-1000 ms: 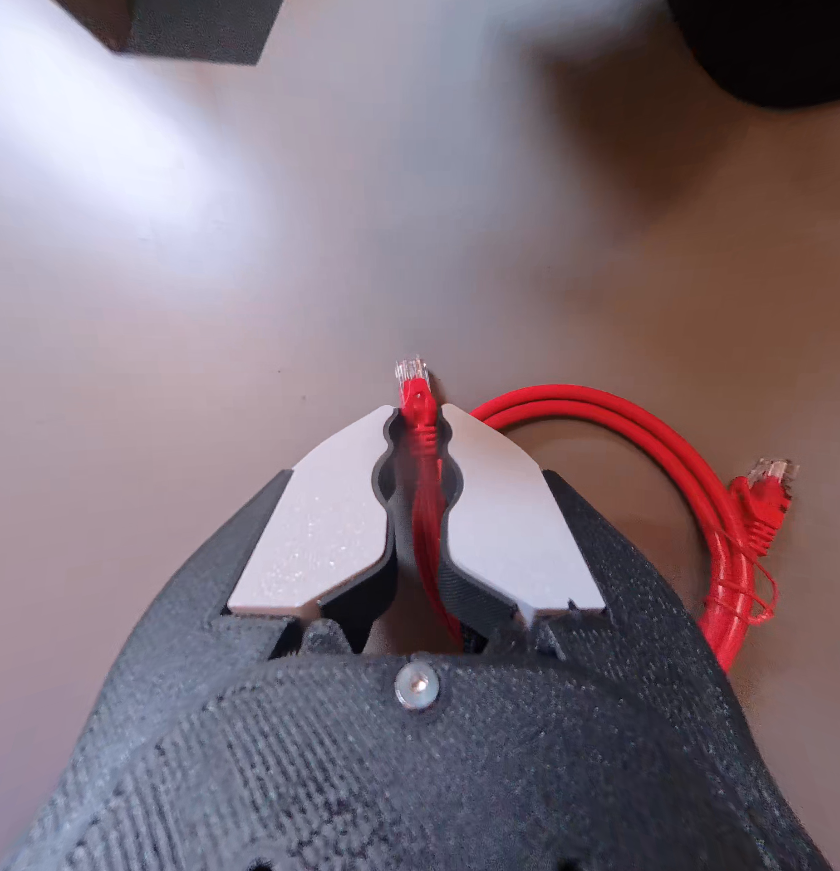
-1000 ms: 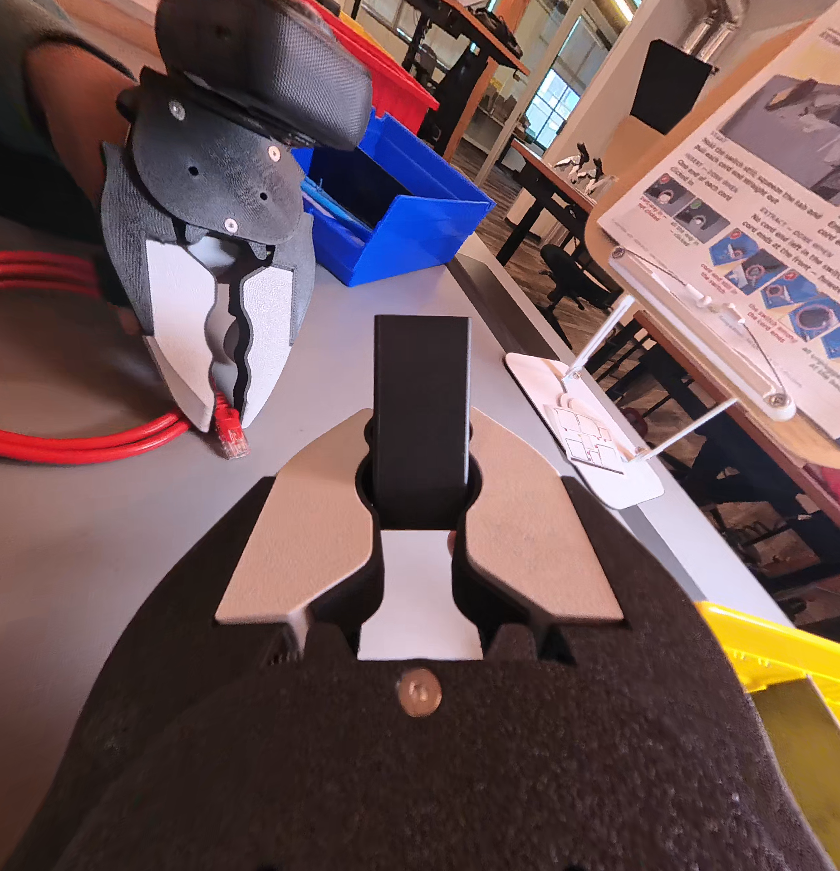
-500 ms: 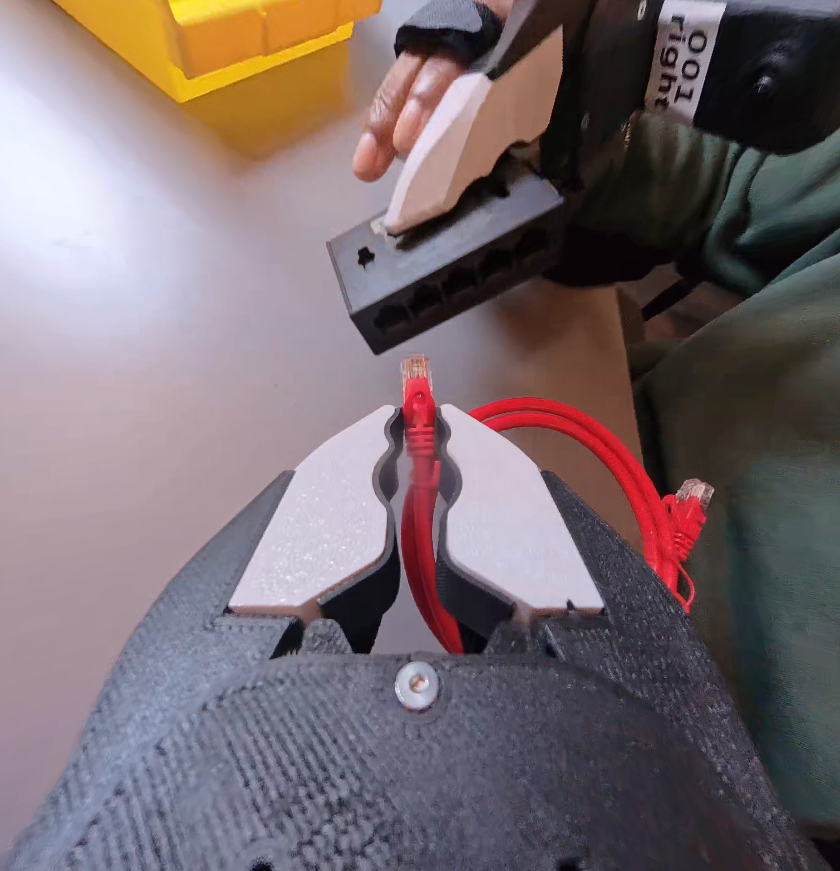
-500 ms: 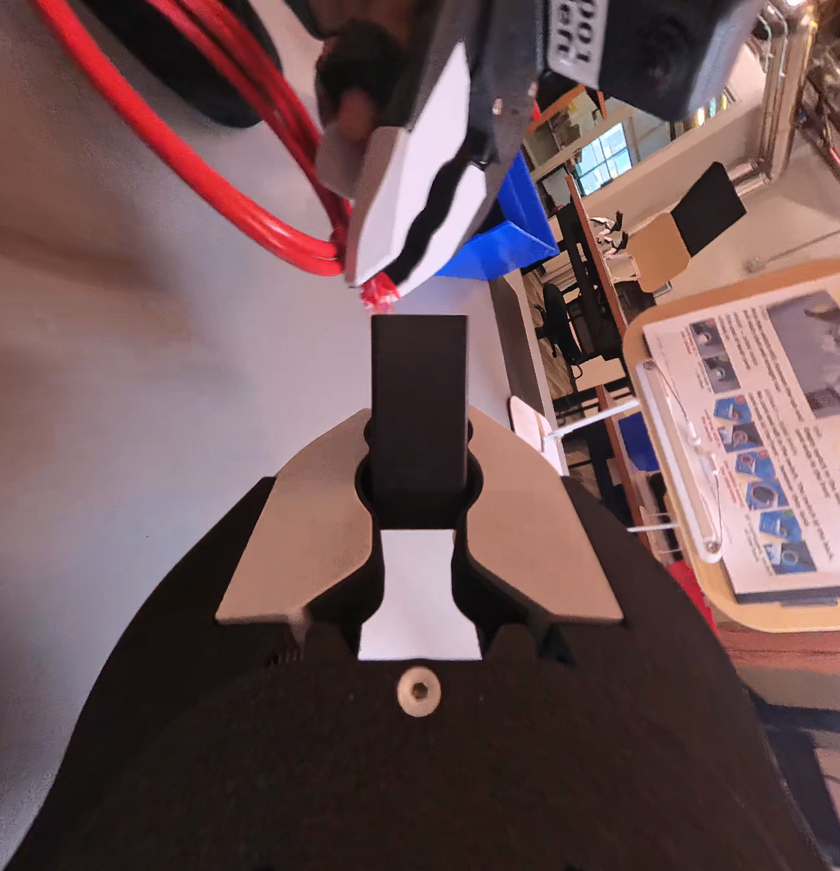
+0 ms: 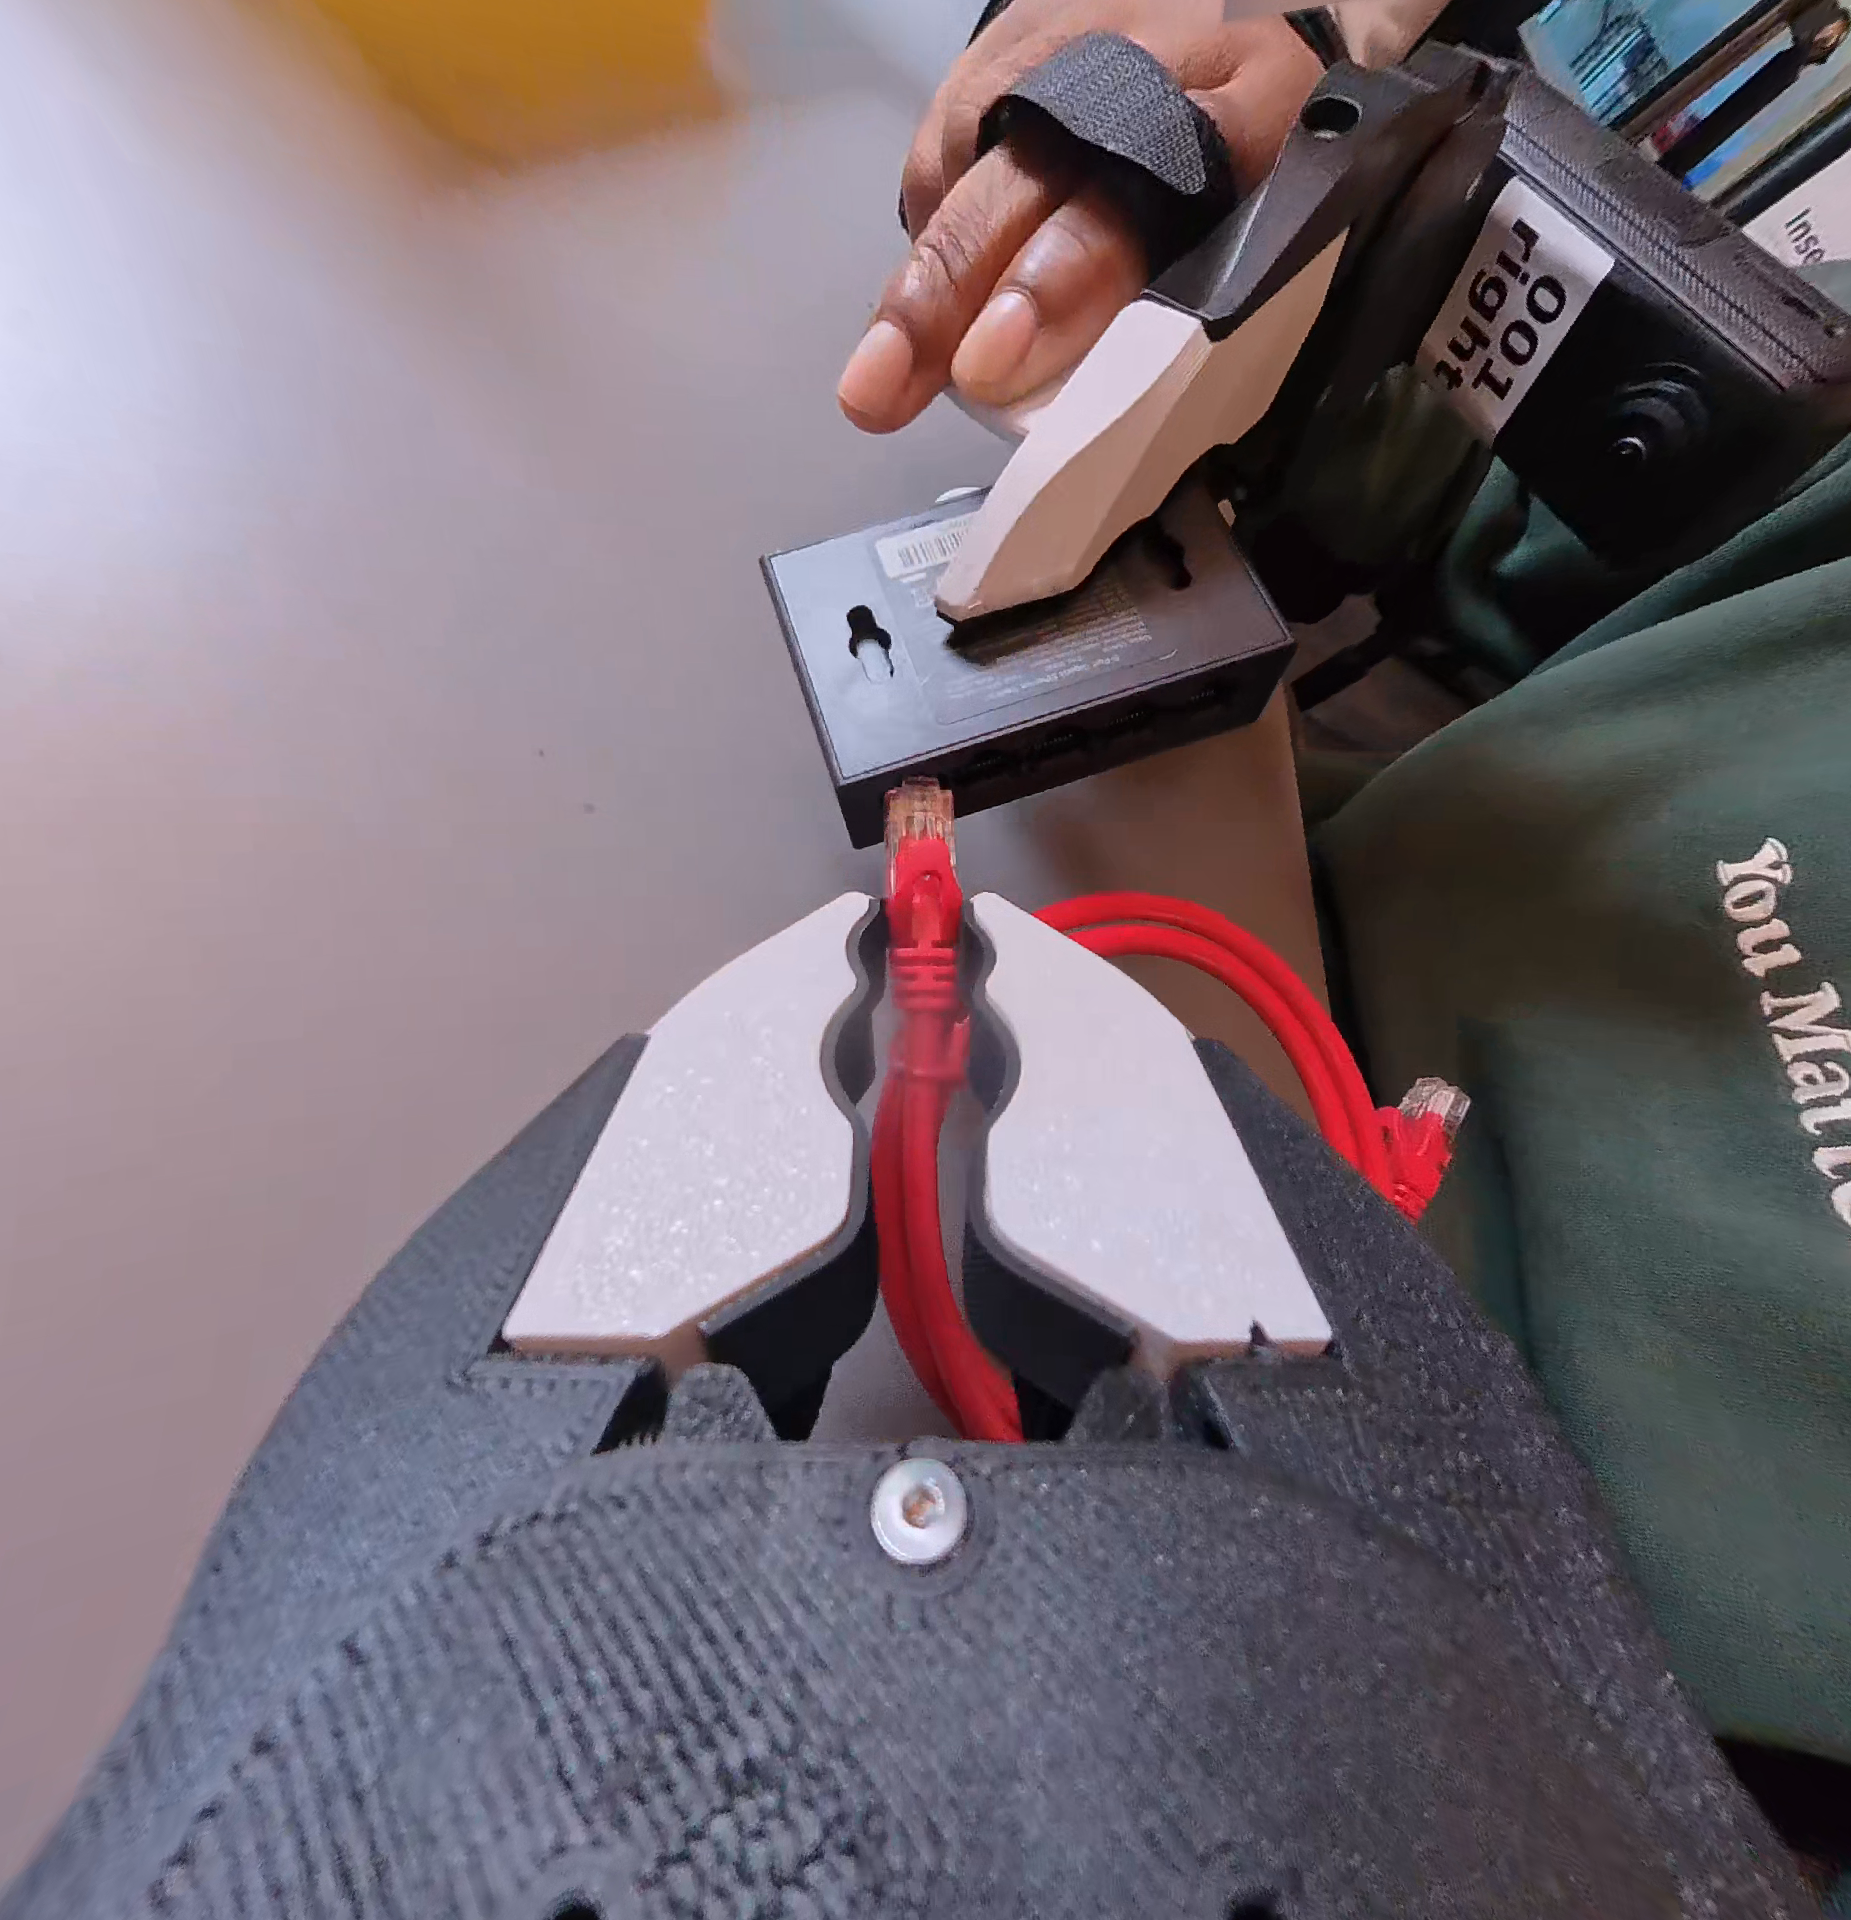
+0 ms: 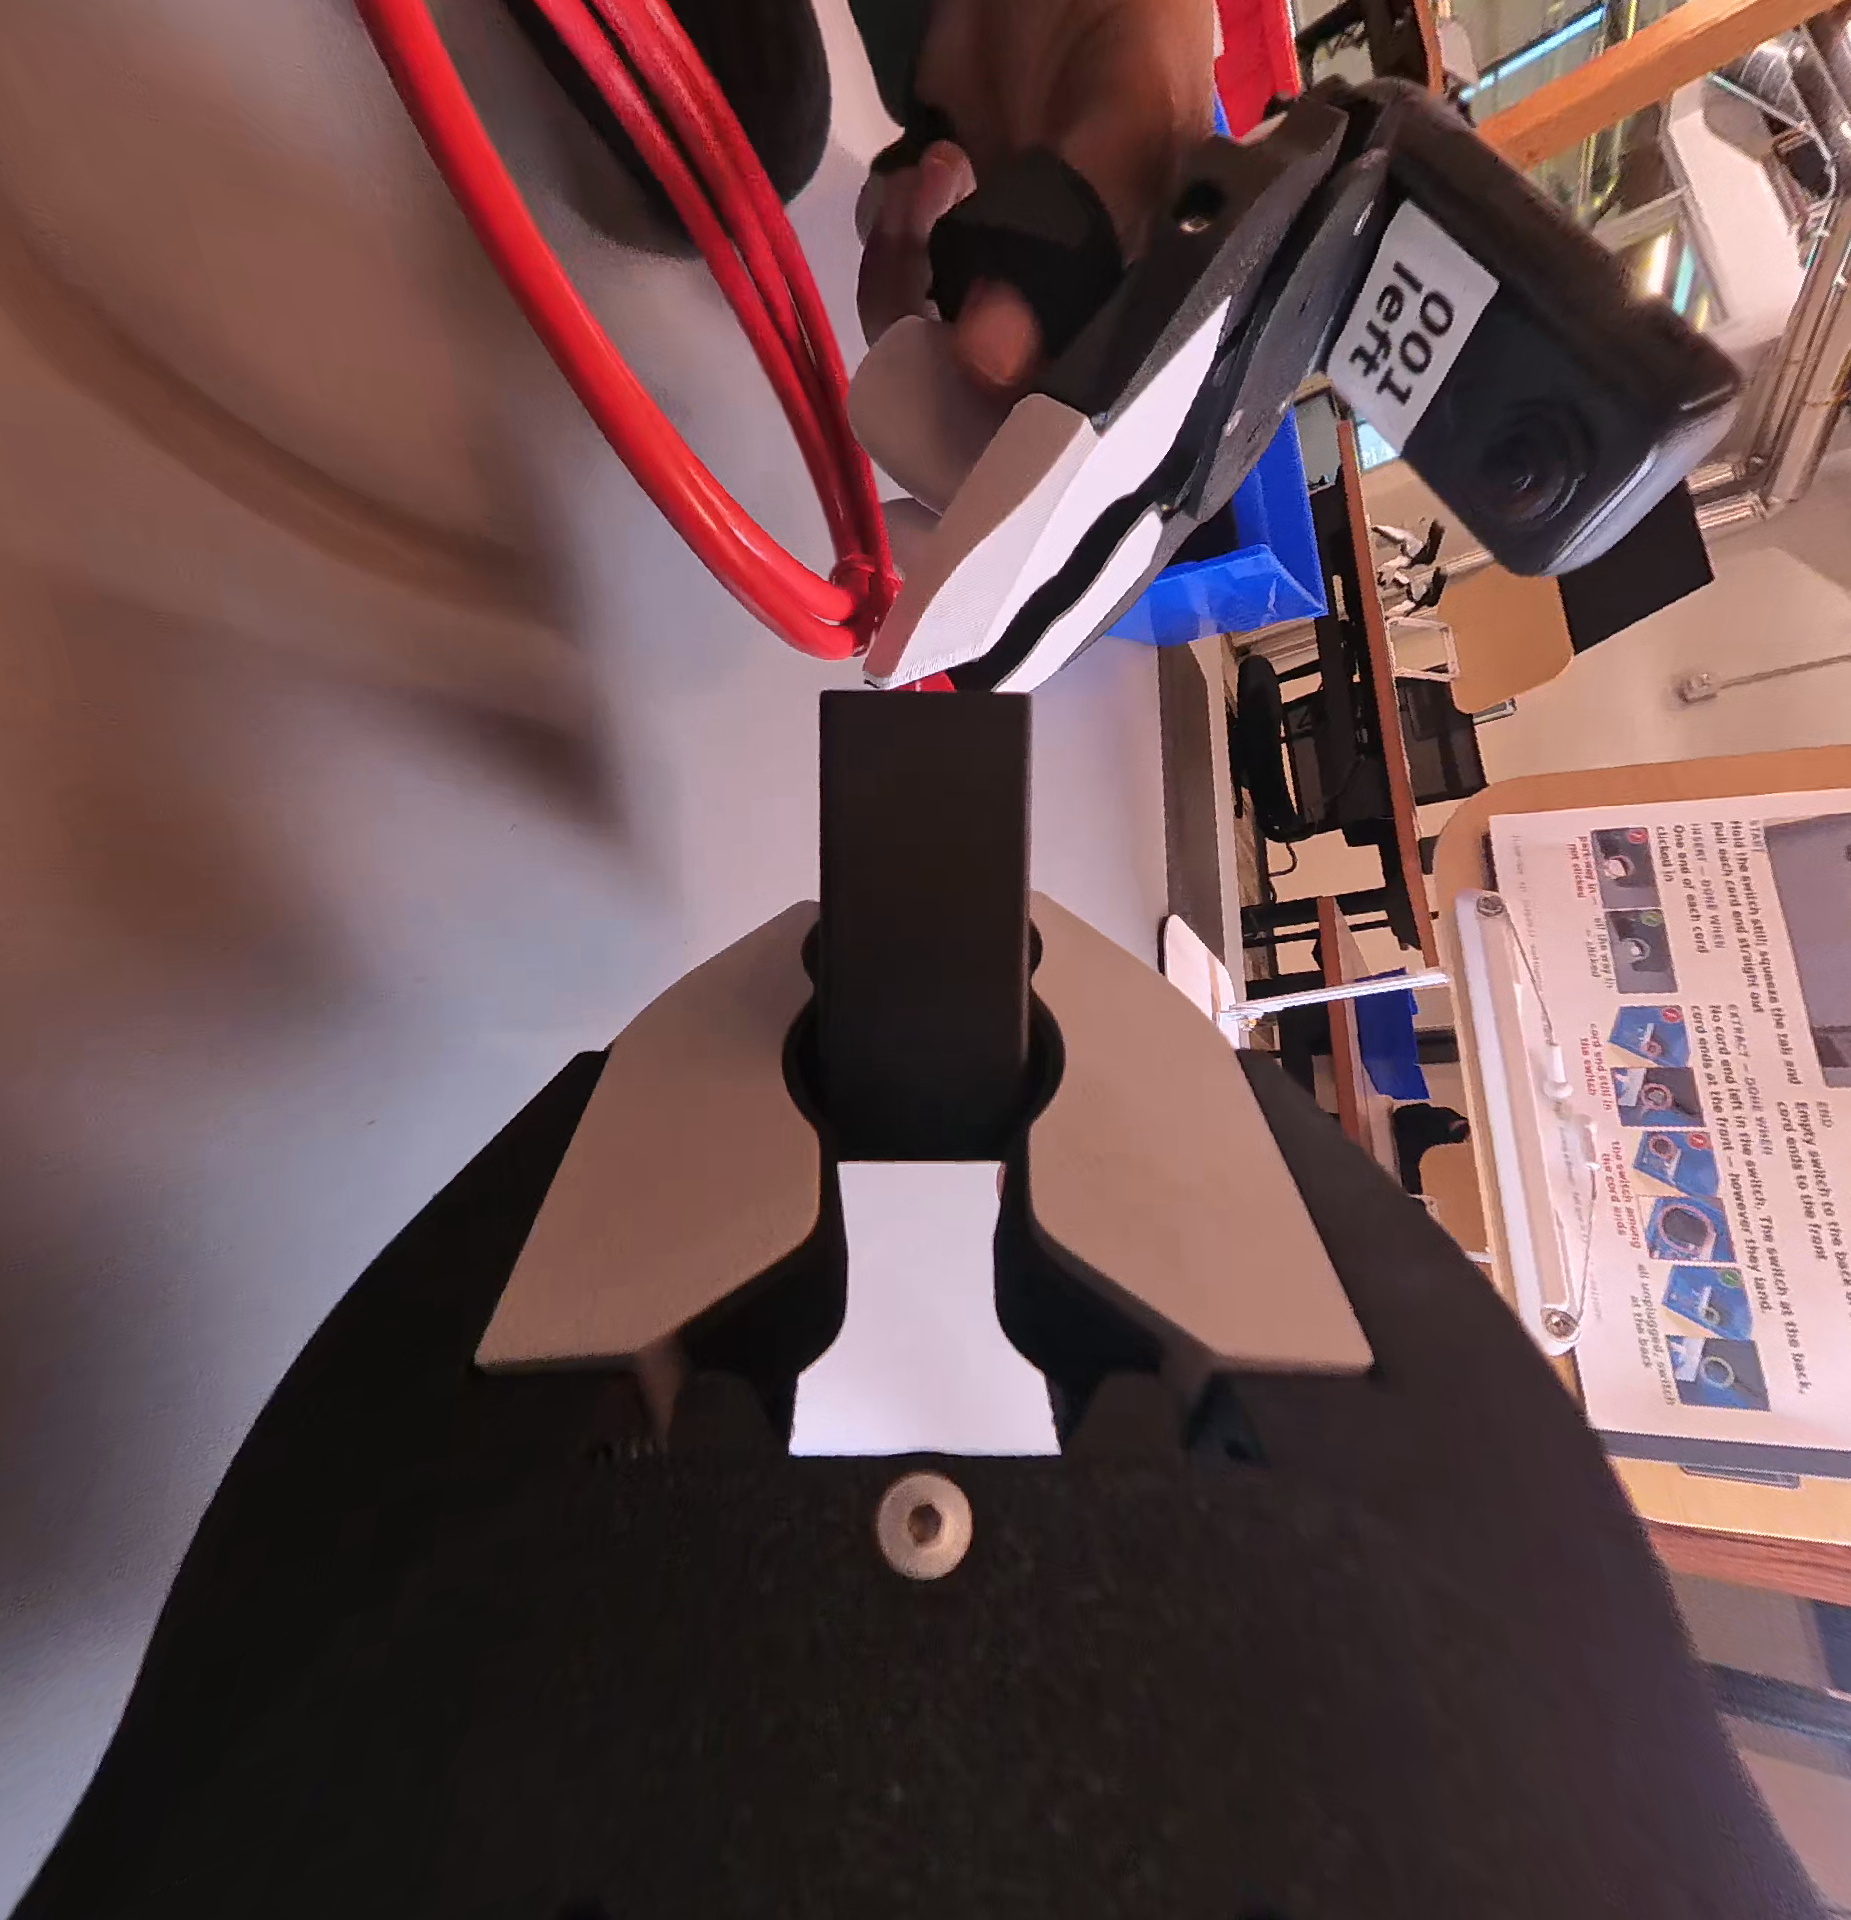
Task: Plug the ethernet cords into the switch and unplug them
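The grey table is lying under everything, its surface blurred in both views. A person in a green sweatshirt is sitting at its edge on the right of the left wrist view. The left gripper is gripping the red ethernet cord just behind its plug, jaws closed tight around the red boot, with the clear plug sticking out in front. The plug's tip is touching the port face of the black switch at its leftmost port; whether it is seated inside cannot be told. The rest of the cord is looping off to the right, its other plug hanging free beside the sweatshirt. The right gripper is clamping the switch between its grey fingers, holding it up off the table, end-on to its own camera. In that view, the left gripper is meeting the far end of the switch, with red cord loops trailing behind it. A blue bin and an instruction sheet are standing farther back.
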Tool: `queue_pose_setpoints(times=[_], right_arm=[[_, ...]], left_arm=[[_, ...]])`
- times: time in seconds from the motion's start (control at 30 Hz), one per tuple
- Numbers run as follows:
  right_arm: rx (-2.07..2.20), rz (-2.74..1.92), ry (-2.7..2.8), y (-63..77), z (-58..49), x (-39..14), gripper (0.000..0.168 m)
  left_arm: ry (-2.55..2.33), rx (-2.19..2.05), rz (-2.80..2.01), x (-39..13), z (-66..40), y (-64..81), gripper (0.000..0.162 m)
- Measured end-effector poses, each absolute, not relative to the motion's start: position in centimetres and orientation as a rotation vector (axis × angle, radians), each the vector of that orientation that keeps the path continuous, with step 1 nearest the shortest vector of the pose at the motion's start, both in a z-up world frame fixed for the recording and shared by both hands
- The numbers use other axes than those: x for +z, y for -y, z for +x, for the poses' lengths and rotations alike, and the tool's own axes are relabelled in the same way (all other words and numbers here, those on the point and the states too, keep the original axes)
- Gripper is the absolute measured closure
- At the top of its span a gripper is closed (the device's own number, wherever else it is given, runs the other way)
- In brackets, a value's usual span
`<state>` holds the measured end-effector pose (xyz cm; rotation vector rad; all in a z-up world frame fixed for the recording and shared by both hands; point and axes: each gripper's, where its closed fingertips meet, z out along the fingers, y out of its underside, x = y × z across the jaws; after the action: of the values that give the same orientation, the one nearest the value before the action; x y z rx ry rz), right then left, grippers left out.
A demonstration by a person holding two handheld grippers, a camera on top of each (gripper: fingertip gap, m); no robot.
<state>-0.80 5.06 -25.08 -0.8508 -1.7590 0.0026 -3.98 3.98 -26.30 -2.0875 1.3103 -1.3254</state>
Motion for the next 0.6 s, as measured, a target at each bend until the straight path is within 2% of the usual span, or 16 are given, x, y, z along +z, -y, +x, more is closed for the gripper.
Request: queue_pose_setpoints(times=[0.23, 0.33, 0.47, 0.5, 0.57, 0.6], right_arm=[[0.022, -0.894, 1.756, -5.4, -0.4, -25.1, 0.138], [0.129, -0.957, 1.703, -5.4, -0.1, -24.1, 0.138], [0.412, -1.039, 1.624, -4.1, -0.7, -22.5, 0.139], [0.474, -1.050, 1.605, -3.8, -0.9, -22.1, 0.139], [0.565, -1.063, 1.570, -3.3, -1.1, -21.4, 0.139], [0.589, -1.068, 1.560, -3.3, -1.1, -21.2, 0.138]], left_arm=[[-1.390, -1.180, -2.039, -27.2, -3.7, -4.3, 0.137], [-1.450, -0.931, -1.877, -26.2, -3.5, -5.4, 0.132], [-1.569, -0.512, -1.515, -24.2, -1.7, -5.3, 0.115], [-1.603, -0.433, -1.458, -24.2, -1.3, -5.0, 0.115], [-1.635, -0.306, -1.386, -24.2, -0.9, -4.9, 0.135], [-1.638, -0.292, -1.375, -24.1, -0.9, -4.8, 0.135]])
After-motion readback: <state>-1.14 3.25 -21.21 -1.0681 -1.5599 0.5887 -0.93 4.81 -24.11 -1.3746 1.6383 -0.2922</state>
